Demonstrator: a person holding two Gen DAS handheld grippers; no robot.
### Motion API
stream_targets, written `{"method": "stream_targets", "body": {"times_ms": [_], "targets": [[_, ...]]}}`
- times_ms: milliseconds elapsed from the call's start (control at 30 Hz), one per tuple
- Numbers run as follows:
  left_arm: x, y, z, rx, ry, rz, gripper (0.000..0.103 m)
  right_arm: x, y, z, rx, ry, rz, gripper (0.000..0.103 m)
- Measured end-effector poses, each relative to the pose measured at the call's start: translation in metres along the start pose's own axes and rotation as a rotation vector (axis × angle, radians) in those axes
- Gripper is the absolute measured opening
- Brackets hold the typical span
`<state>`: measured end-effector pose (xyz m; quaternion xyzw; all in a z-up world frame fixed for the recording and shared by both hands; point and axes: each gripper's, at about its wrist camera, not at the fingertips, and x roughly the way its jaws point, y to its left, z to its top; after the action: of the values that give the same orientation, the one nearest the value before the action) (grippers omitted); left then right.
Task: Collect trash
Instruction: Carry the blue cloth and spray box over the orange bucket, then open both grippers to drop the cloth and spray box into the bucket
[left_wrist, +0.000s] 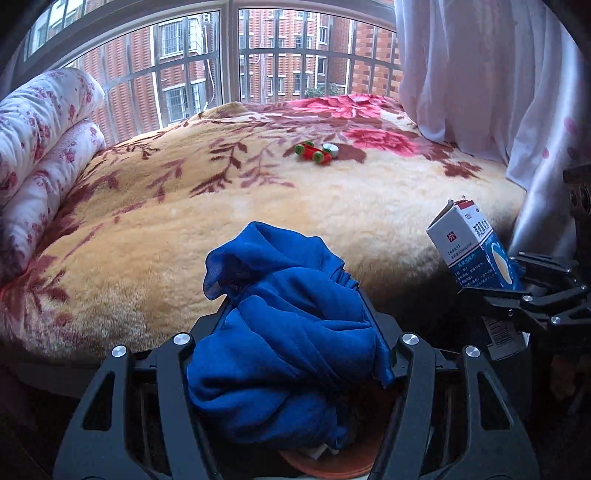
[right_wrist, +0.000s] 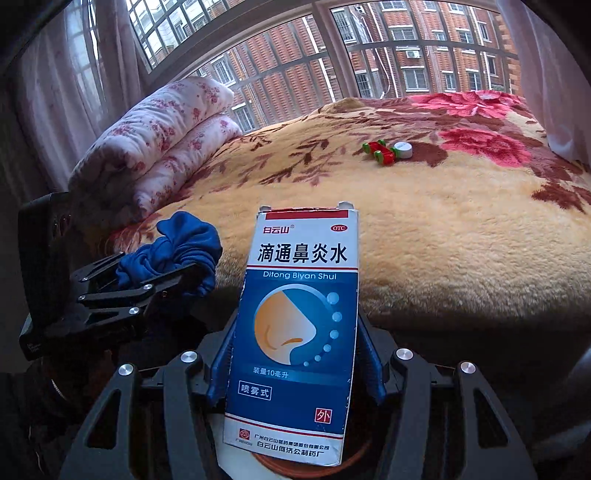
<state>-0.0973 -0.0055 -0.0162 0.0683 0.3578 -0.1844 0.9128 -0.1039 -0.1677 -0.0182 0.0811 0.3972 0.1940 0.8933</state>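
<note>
My left gripper (left_wrist: 291, 295) is shut on a crumpled blue cloth (left_wrist: 284, 332), which hides its fingertips. It shows in the right wrist view (right_wrist: 162, 277) at the left, with the cloth (right_wrist: 177, 247) bulging out of it. My right gripper (right_wrist: 295, 332) is shut on a blue and white medicine box (right_wrist: 295, 332) held upright. The box shows in the left wrist view (left_wrist: 476, 247) at the right, in the right gripper (left_wrist: 524, 291). Both grippers are at the bed's near edge, above a brown round container (right_wrist: 314, 469).
The bed is covered by a beige floral blanket (left_wrist: 221, 229). A red and green toy (left_wrist: 313, 151) and a white cap (left_wrist: 331, 148) lie on it far off. Rolled floral quilts (left_wrist: 40, 147) lie at the left. A white curtain (left_wrist: 498, 92) hangs at the right.
</note>
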Motion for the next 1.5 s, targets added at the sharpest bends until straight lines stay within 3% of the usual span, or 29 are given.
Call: {"method": "stream_targets", "body": {"times_ms": [367, 933, 1067, 1133, 1167, 1500], "targets": [[0.032, 0.002, -0.069, 0.017, 0.182, -0.024, 0.060, 0.032, 0.015, -0.060, -0.067, 0.172, -0.039, 0.057], [0.101, -0.006, -0.105, 0.012, 0.486, -0.084, 0.064, 0.091, -0.008, -0.097, 0.019, 0.402, -0.057, 0.058], [0.108, -0.002, -0.105, -0.004, 0.510, -0.092, 0.065, 0.099, -0.011, -0.097, 0.021, 0.424, -0.055, 0.059], [0.108, 0.000, -0.105, -0.010, 0.513, -0.093, 0.072, 0.101, -0.011, -0.096, 0.014, 0.425, -0.058, 0.068], [0.108, 0.003, -0.107, -0.014, 0.510, -0.093, 0.076, 0.101, -0.012, -0.096, 0.012, 0.423, -0.068, 0.080], [0.110, 0.018, -0.101, -0.065, 0.496, -0.119, 0.080, 0.086, -0.028, -0.091, 0.056, 0.379, -0.097, 0.081]]}}
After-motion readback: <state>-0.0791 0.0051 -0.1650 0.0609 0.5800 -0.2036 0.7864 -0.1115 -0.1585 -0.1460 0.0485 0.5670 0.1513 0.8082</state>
